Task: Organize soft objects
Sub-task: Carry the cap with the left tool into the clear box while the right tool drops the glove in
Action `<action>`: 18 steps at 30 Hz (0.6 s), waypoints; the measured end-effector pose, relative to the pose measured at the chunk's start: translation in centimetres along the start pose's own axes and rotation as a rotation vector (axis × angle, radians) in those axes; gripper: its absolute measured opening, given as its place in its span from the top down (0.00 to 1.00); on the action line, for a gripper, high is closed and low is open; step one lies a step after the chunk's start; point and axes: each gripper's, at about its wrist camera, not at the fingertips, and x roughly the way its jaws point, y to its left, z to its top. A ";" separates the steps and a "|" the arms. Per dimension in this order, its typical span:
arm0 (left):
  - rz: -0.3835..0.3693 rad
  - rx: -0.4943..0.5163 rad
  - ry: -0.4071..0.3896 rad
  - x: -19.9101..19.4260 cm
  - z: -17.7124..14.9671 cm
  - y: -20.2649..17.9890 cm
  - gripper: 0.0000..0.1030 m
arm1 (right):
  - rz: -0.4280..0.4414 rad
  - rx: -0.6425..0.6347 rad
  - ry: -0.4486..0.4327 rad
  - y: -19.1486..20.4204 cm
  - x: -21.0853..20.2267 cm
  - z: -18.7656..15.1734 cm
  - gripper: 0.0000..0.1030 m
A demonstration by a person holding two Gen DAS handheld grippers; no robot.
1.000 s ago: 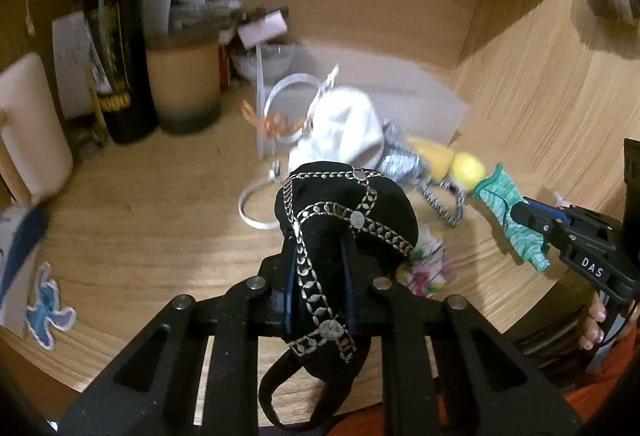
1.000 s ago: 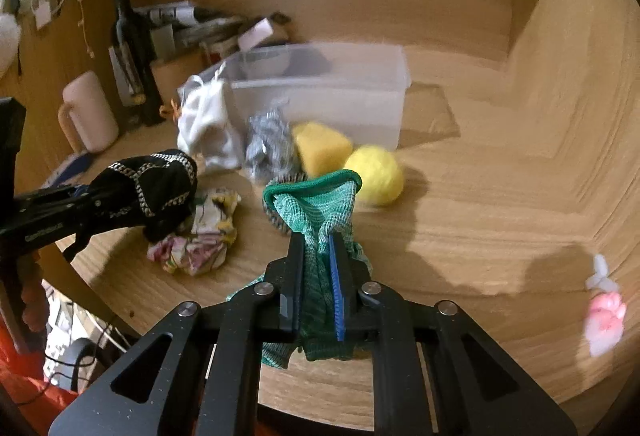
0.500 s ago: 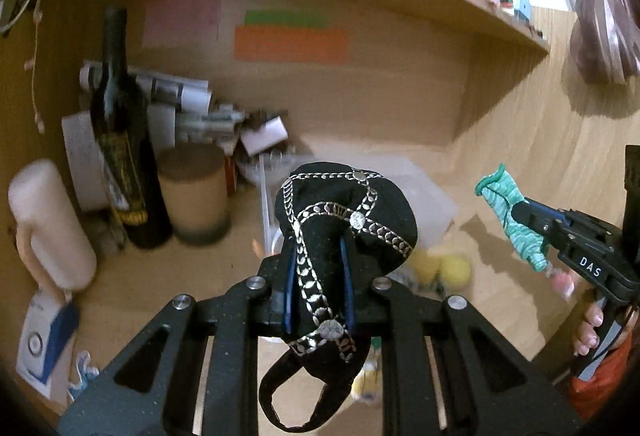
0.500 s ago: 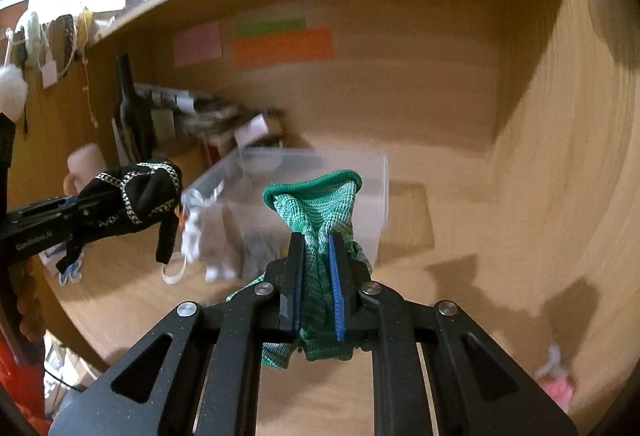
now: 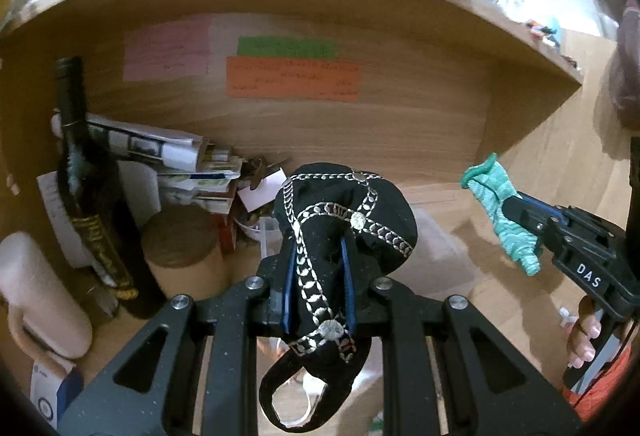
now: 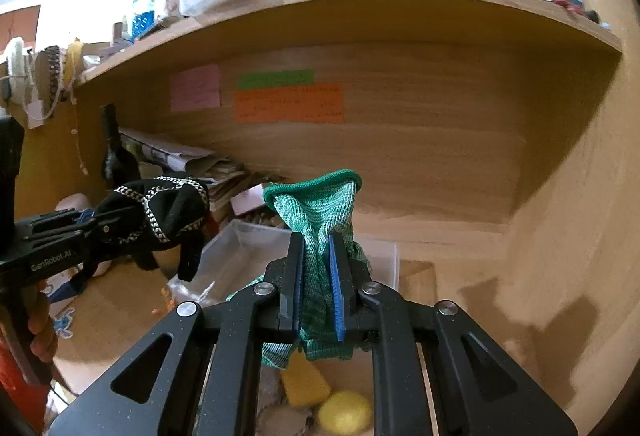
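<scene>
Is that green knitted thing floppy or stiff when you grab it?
Probably floppy: the green knit glove bunches between the right gripper pads and droops below. Likely light, since a thin pinch holds it. Probably not slippery; the weave looks rough.

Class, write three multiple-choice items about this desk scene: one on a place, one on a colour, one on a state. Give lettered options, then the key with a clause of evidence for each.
1. Where is the clear plastic bin?
A. on the top shelf
B. on the desk beyond the right gripper
C. in the person's hand

2. What colour is the glove in the right gripper?
A. green
B. red
C. white

3. What state is the left gripper in?
A. open and empty
B. out of sight
C. shut on the black cloth with silver trim

Key: 1 B, its rim shows on the desk behind the glove. 2 A, the knit is green throughout. 3 C, the fingers pinch the cloth, which hangs below.
</scene>
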 end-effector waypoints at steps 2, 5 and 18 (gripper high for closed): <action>-0.008 -0.002 0.028 1.4 0.4 0.2 0.81 | -0.003 -0.004 0.015 -0.1 1.0 0.2 0.90; -0.018 -0.003 0.078 3.6 0.7 0.5 0.81 | -0.010 -0.008 0.052 0.0 3.1 0.5 0.90; -0.021 0.050 0.316 12.1 -1.1 0.4 0.81 | -0.020 -0.011 0.265 -0.3 10.7 -1.6 0.89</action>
